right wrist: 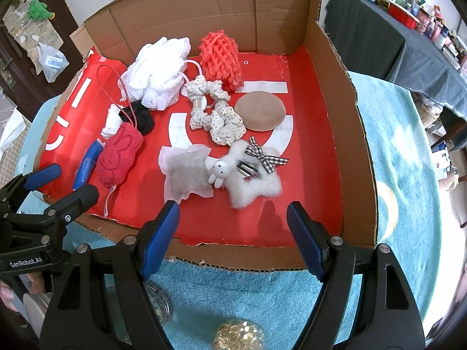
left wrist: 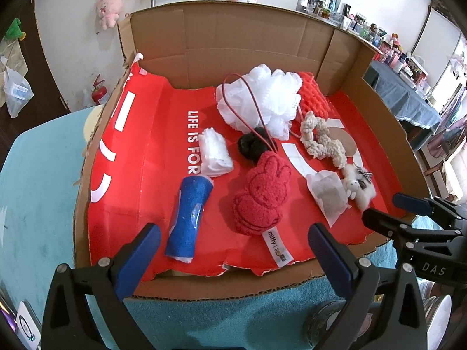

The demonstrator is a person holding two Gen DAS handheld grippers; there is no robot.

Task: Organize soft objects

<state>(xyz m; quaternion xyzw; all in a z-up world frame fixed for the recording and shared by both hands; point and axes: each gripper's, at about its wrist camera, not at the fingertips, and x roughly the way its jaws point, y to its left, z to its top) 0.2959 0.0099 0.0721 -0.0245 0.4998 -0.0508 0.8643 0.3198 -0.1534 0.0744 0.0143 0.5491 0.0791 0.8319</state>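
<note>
Writing on liner: white letters "LIFE IS FOR" on the red liner (left wrist: pixel 151 157) inside the cardboard box (left wrist: pixel 233 38).
Plush tag: "miffy" on the white tag of the red rabbit plush (left wrist: pixel 262 195).
Gripper marks: "DAS" on the right gripper (left wrist: pixel 382 213) in the left view; "GenRobot.AI" on the left gripper (right wrist: pixel 67 180) in the right view.
Left fingers: spread wide, empty — blue pads hanging over the box's near edge.
Right fingers: released, well apart, touching nothing.
Near left fingers: the blue roll (left wrist: pixel 189 213) and the red rabbit plush lie just beyond them, between the two tips.
Near right fingers: the white fluffy star (right wrist: pixel 251 180) with a small rabbit and checked bow, and a grey sachet (right wrist: pixel 184 175), lie just ahead — apart from the tips.
Farther back: white mesh puff (right wrist: pixel 160 70), orange net (right wrist: pixel 221 58), cream crochet piece (right wrist: pixel 216 116), brown round pad (right wrist: pixel 259 112), black ball (left wrist: pixel 251 145).
Under the box: a teal-covered worktop (right wrist: pixel 402 145).
</note>
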